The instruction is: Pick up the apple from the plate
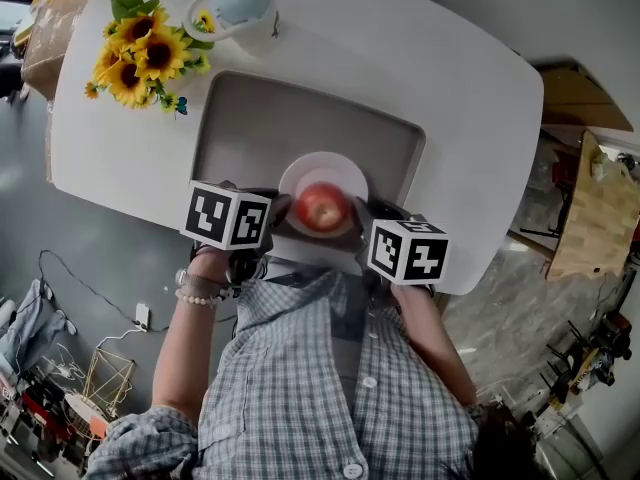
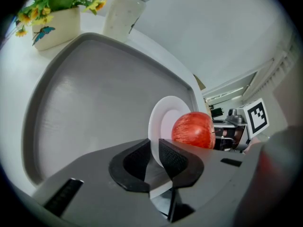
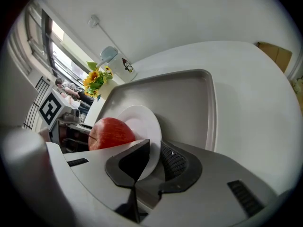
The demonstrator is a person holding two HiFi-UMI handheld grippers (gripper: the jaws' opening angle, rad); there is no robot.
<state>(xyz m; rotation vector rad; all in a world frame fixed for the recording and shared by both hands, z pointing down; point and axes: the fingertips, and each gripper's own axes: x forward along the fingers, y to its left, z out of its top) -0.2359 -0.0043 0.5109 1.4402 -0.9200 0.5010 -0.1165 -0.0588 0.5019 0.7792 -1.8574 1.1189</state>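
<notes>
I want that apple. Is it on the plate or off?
On. The apple sits on the white plate in all three views.

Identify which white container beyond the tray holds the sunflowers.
The squat pot with the butterfly print; the taller, blue-lidded jug beside it holds none.

Apple [image 2: 192,129] underside hidden behind your left gripper [image 2: 155,157] body; same from right gripper [image 3: 152,155] (plate [image 2: 155,124] near rim swallowed too, both views).

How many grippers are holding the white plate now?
2. The left gripper clamps the plate at its left rim; the right gripper clamps its right rim. The apple lies between them.
</notes>
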